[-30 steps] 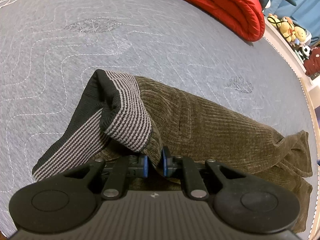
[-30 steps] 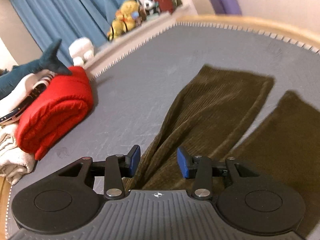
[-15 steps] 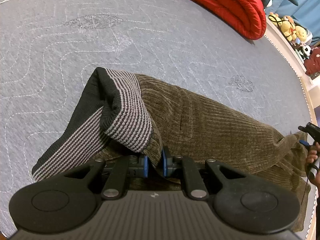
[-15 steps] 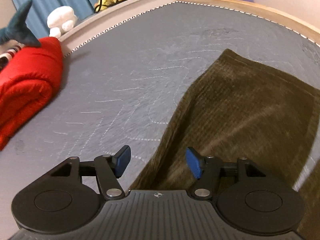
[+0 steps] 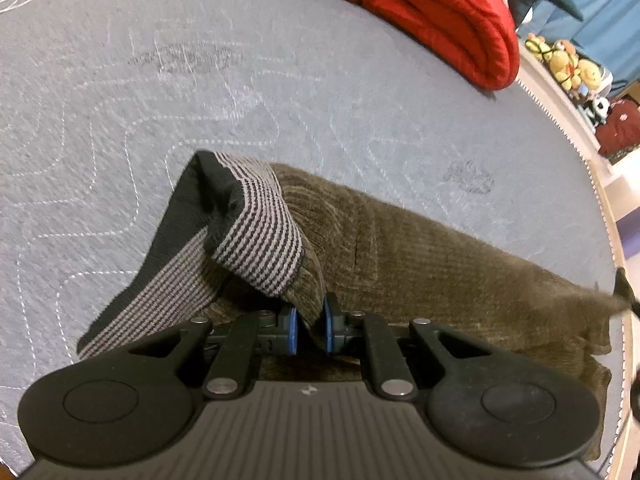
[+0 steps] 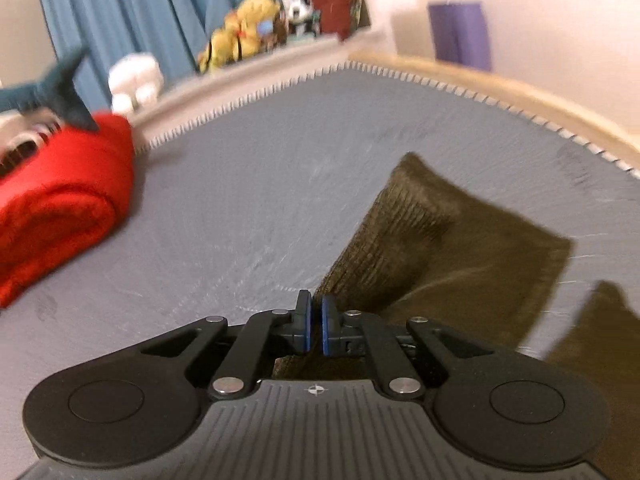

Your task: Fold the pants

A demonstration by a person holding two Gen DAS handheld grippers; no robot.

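The olive-brown corduroy pants (image 5: 440, 264) lie on the grey quilted bed (image 5: 200, 92), with a black-and-grey striped waistband (image 5: 256, 236) turned over at the near end. My left gripper (image 5: 309, 328) is shut on the pants just below the waistband and lifts that edge. In the right wrist view my right gripper (image 6: 314, 328) is shut on the left edge of a pant leg (image 6: 440, 248), which rises off the bed. The second leg (image 6: 600, 344) lies at the right.
A folded red blanket (image 5: 432, 12) lies at the far side of the bed, and shows at the left in the right wrist view (image 6: 60, 208). Plush toys (image 6: 240, 36) sit on a ledge before blue curtains. The bed's edge (image 6: 500, 100) runs close behind the legs.
My right gripper went from open over the pant leg to shut on its edge, and the leg has lifted. My left gripper keeps its hold near the waistband.
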